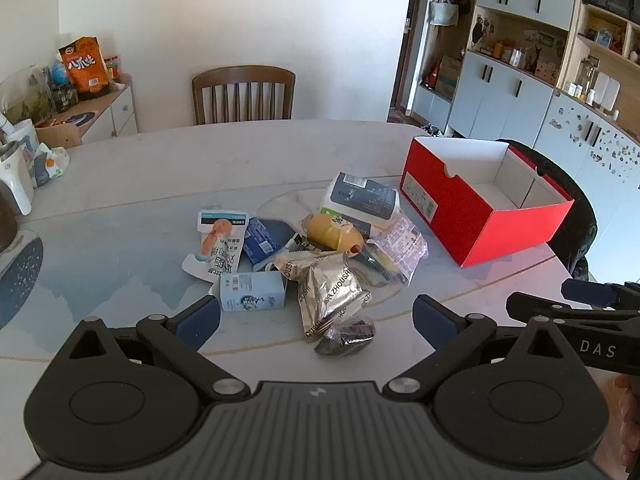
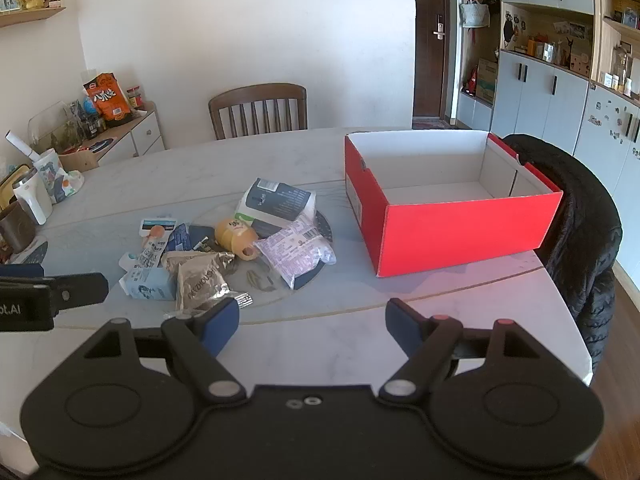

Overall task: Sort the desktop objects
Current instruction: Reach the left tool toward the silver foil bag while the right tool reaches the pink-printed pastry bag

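Observation:
A heap of small packages lies mid-table: a silver foil packet (image 1: 328, 288) (image 2: 200, 280), a pale blue carton (image 1: 253, 291) (image 2: 148, 286), a yellow bottle (image 1: 334, 234) (image 2: 236, 236), a pink printed pouch (image 1: 398, 240) (image 2: 294, 254), a wet-wipes pack (image 1: 362, 200) (image 2: 276, 200) and a dark wrapped sweet (image 1: 348, 338). An open red box (image 1: 476, 220) (image 2: 460, 228), white inside and empty, stands to the right of the heap. My left gripper (image 1: 316, 322) hovers open just before the heap, above the dark sweet. My right gripper (image 2: 312, 326) hangs open over bare table, nothing between its fingers.
The round marble table (image 1: 160, 168) (image 2: 320, 344) has a wooden chair (image 1: 243, 94) (image 2: 260, 111) behind it. A chair draped with a black jacket (image 2: 576, 216) stands by the red box. Cups and a kettle (image 1: 16, 176) crowd the left edge. Cabinets line the right wall.

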A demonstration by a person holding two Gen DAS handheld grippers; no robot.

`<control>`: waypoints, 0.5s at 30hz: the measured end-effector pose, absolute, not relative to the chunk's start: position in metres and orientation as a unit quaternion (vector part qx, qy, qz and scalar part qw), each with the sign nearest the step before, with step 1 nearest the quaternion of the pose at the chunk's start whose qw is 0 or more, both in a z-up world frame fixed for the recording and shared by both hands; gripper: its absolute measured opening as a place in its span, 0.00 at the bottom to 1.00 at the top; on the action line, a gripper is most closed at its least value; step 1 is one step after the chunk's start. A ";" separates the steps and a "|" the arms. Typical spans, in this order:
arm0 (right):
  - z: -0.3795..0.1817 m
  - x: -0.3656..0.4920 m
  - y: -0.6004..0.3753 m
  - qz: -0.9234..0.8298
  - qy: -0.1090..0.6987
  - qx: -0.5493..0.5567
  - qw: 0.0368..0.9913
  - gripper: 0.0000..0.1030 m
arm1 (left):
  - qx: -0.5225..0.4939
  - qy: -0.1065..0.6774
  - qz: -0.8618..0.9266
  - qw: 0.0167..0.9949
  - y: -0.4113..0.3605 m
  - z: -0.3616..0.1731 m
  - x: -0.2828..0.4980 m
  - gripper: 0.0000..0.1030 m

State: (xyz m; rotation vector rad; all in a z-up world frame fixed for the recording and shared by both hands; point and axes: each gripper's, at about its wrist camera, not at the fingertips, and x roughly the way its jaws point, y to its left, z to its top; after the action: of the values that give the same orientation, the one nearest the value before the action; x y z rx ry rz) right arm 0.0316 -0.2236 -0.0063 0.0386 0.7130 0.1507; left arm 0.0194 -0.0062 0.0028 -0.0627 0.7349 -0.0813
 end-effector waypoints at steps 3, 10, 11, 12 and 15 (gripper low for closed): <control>-0.006 0.035 -0.221 0.073 0.348 0.019 0.934 0.78 | -0.031 0.361 -0.049 0.931 -0.004 0.001 0.023 1.00; -0.007 0.044 -0.210 0.070 0.347 0.028 0.935 0.78 | -0.018 0.355 -0.068 0.932 0.003 0.001 0.034 1.00; -0.007 0.046 -0.209 0.070 0.347 0.031 0.935 0.78 | -0.017 0.355 -0.071 0.932 0.006 0.000 0.037 1.00; -0.008 0.047 -0.207 0.070 0.346 0.034 0.935 0.78 | -0.017 0.356 -0.072 0.932 0.009 0.000 0.040 1.00; -0.008 0.052 -0.202 0.070 0.341 0.038 0.937 0.78 | -0.014 0.358 -0.081 0.930 0.018 -0.004 0.049 1.00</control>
State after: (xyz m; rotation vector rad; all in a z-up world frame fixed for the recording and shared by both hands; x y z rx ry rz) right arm 0.0524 -0.2016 -0.0085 0.0778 0.6972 0.1439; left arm 0.0487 0.0179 -0.0041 -0.0279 0.7322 -0.1661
